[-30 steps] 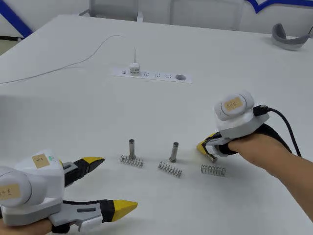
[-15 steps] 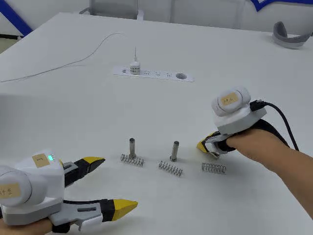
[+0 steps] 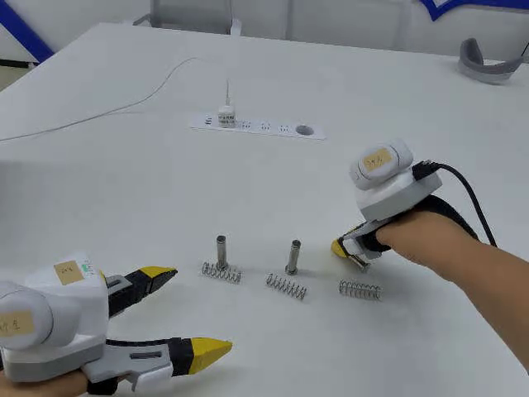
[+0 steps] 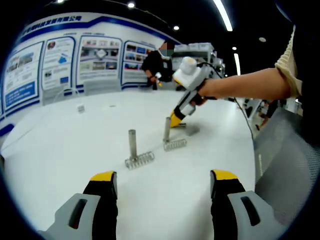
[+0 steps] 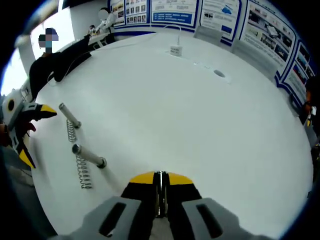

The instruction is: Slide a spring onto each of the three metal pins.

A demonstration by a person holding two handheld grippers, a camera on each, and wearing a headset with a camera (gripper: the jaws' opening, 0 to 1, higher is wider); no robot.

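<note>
Two metal pins stand upright on the white table (image 3: 124, 190), the left pin (image 3: 221, 249) and the middle pin (image 3: 293, 256). Three springs lie flat just in front: left spring (image 3: 221, 271), middle spring (image 3: 286, 286), right spring (image 3: 360, 289). My right gripper (image 3: 340, 246) is tipped down above the right spring, shut on the third metal pin (image 3: 358, 263), a thin sliver between its jaws (image 5: 160, 192). My left gripper (image 3: 188, 310) hovers open at the near left, nothing between its fingers (image 4: 102, 177). From it the two upright pins (image 4: 132, 144) (image 4: 166, 129) are ahead.
A white power strip (image 3: 256, 126) with a plug and a thin cable (image 3: 124, 106) lies mid-table behind the pins. A grey curved object (image 3: 488, 66) rests at the far right edge. A person (image 5: 50, 55) stands beyond the table's edge.
My right gripper has shifted slightly left and tilted, still holding the pin near the right spring. The left gripper, standing pins and springs have not moved.
</note>
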